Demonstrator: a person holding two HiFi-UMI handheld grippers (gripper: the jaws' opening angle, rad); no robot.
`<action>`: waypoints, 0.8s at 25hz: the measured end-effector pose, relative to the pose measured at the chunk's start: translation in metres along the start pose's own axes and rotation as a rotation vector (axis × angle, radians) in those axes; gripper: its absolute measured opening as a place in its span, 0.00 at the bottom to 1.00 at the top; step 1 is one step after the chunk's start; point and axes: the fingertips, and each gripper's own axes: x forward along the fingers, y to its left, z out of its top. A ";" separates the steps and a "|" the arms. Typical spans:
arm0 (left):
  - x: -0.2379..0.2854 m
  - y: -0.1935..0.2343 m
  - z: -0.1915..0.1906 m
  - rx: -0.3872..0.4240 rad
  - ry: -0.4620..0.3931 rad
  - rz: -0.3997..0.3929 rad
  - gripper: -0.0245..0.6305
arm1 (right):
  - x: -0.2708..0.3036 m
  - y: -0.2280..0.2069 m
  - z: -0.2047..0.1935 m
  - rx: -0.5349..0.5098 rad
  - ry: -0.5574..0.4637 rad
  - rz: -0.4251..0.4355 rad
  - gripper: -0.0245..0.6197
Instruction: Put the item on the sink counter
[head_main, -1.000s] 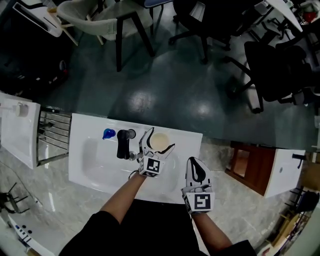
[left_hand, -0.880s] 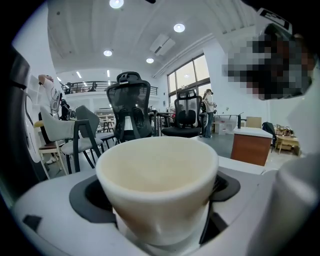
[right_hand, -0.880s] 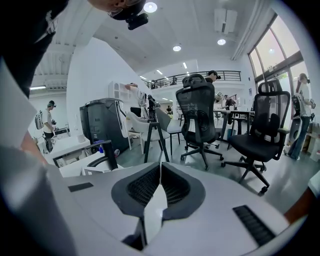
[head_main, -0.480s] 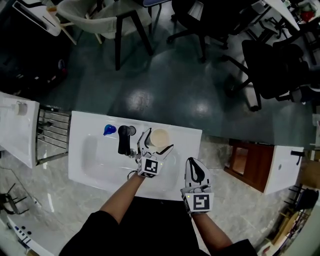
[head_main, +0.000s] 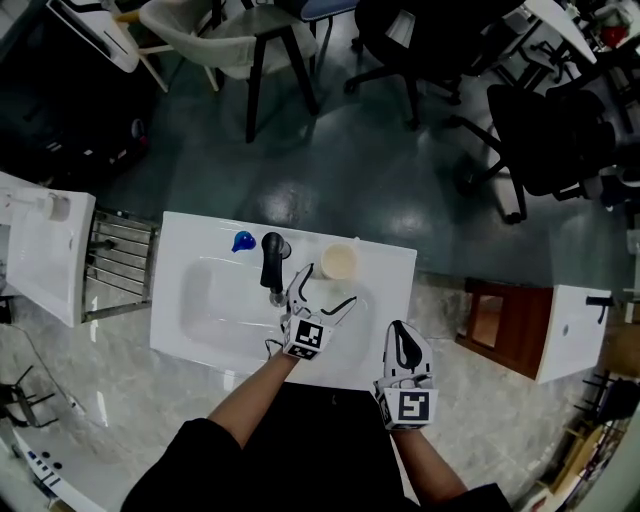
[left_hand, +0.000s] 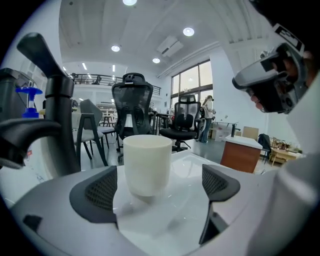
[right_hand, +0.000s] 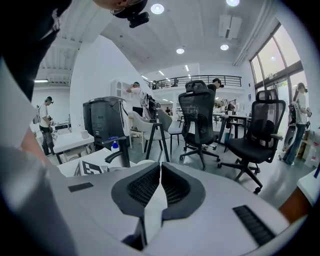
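A cream cup (head_main: 339, 262) (left_hand: 147, 164) stands upright on the white sink counter (head_main: 388, 300), to the right of the black faucet (head_main: 271, 260). My left gripper (head_main: 323, 289) (left_hand: 155, 187) is open just short of the cup, its pads apart from the cup's sides. In the left gripper view the cup stands beyond the jaws and nothing lies between them. My right gripper (head_main: 404, 345) (right_hand: 160, 186) is shut and empty, held nearer to me at the counter's front right corner.
A blue-capped bottle (head_main: 242, 241) stands left of the faucet. The basin (head_main: 222, 308) fills the counter's left part. A second white sink unit (head_main: 40, 250) and a metal rack (head_main: 118, 260) lie to the left. Chairs (head_main: 560, 130) stand on the dark floor beyond. A brown cabinet (head_main: 502, 323) is at right.
My left gripper has drawn back from the cup toward me; a second ago its jaws flanked the cup. The cup stays on the counter. The head view has shifted slightly.
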 end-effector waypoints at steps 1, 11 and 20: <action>-0.007 -0.004 0.000 -0.013 -0.001 -0.012 0.83 | -0.005 0.003 0.002 0.001 0.003 -0.010 0.09; -0.104 -0.047 0.037 -0.105 -0.059 -0.110 0.82 | -0.059 0.040 0.006 0.019 -0.040 -0.083 0.09; -0.233 -0.069 0.093 -0.184 -0.149 -0.174 0.82 | -0.112 0.110 0.033 0.040 -0.136 -0.071 0.09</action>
